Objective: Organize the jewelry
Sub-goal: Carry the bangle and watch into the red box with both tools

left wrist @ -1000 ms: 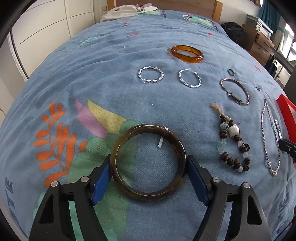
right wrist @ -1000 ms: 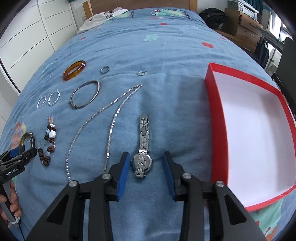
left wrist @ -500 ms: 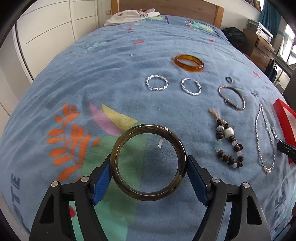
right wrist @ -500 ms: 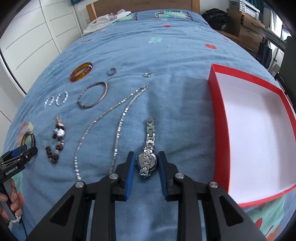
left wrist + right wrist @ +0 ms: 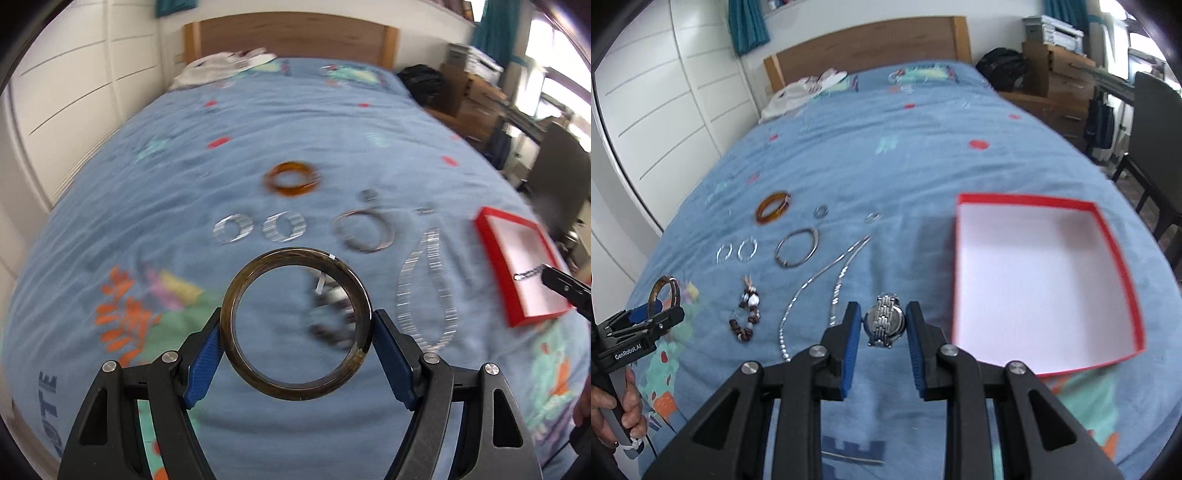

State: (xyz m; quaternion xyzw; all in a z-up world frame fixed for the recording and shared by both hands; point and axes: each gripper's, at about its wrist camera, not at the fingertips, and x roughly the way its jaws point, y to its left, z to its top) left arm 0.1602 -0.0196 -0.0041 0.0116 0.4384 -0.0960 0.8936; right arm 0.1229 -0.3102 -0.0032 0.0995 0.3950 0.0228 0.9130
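Observation:
My left gripper [image 5: 295,325] is shut on a dark brown bangle [image 5: 295,254] and holds it above the blue bedspread; the right wrist view shows that bangle [image 5: 665,290] at far left. My right gripper [image 5: 884,328] is shut on a silver watch [image 5: 886,314], lifted off the bed just left of the red box [image 5: 1030,201]. The box, white inside, holds nothing. On the bed lie an amber bangle [image 5: 772,207], two twisted silver hoops [image 5: 737,252], a thin silver bangle [image 5: 796,248], a bead bracelet [image 5: 746,314] and a silver chain [image 5: 820,280].
Two small rings [image 5: 821,211] lie beyond the silver bangle. White clothes [image 5: 809,88] sit by the wooden headboard [image 5: 868,40]. A white wardrobe [image 5: 657,110] runs along the left; a black bag [image 5: 1001,70], a desk and a dark chair [image 5: 1156,147] stand right. A hand [image 5: 624,417] grips the left tool.
The right jaws closed on the watch. Both grippers then rose off the bed, the left with the dark bangle and the right with the watch, and the bed now looks farther away.

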